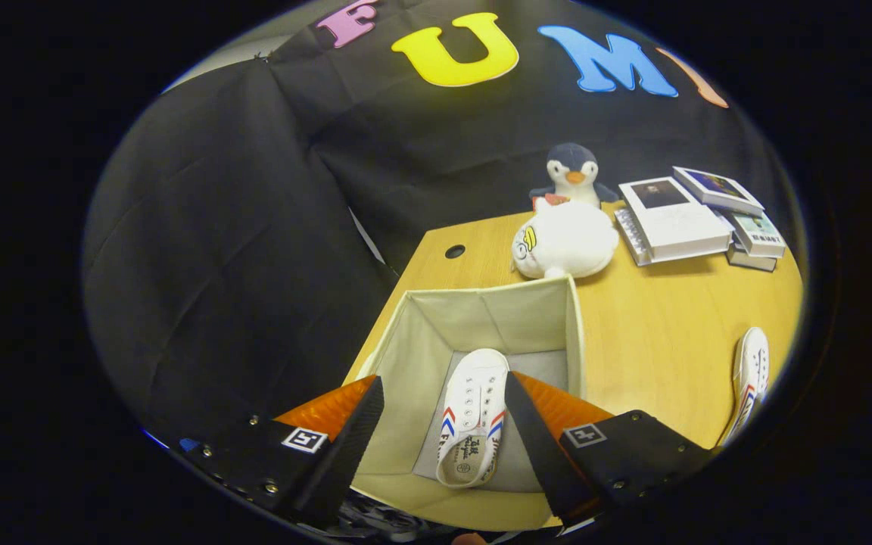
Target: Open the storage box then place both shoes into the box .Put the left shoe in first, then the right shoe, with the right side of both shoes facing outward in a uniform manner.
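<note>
A cream fabric storage box (436, 318) stands open on the wooden table, right below my gripper (443, 393). One white shoe (472, 420) with red and blue stripes lies flat on the box floor, toe pointing away, between my fingers but below them. My fingers stand wide apart and hold nothing. The other white shoe (750, 378) lies on the table well to the right of the box.
Beyond the box sit a white plush toy (565, 242) and a penguin plush (572, 174). A stack of books (697, 216) lies at the back right. The table (655, 325) has a cable hole (455, 250) near its left edge.
</note>
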Action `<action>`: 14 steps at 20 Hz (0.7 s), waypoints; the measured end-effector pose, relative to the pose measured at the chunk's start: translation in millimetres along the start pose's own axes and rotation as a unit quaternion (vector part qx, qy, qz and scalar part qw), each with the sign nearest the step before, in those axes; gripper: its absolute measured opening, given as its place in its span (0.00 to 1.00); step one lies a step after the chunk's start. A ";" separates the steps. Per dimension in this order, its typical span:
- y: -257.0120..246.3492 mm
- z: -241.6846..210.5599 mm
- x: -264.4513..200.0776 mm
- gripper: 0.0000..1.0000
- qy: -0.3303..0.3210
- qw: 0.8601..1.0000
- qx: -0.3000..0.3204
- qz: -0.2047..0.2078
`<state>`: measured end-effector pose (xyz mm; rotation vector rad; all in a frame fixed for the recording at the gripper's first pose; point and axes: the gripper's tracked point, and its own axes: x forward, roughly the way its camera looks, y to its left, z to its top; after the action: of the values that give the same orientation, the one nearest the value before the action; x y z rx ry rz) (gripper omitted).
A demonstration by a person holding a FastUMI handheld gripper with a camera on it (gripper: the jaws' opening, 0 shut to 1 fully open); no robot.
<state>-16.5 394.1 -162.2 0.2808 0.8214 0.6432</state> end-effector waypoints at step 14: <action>-166.5 37.0 -111.7 0.98 -0.073 0.992 0.025 -0.102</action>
<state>24.8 194.8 -150.1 0.2828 0.7150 0.4060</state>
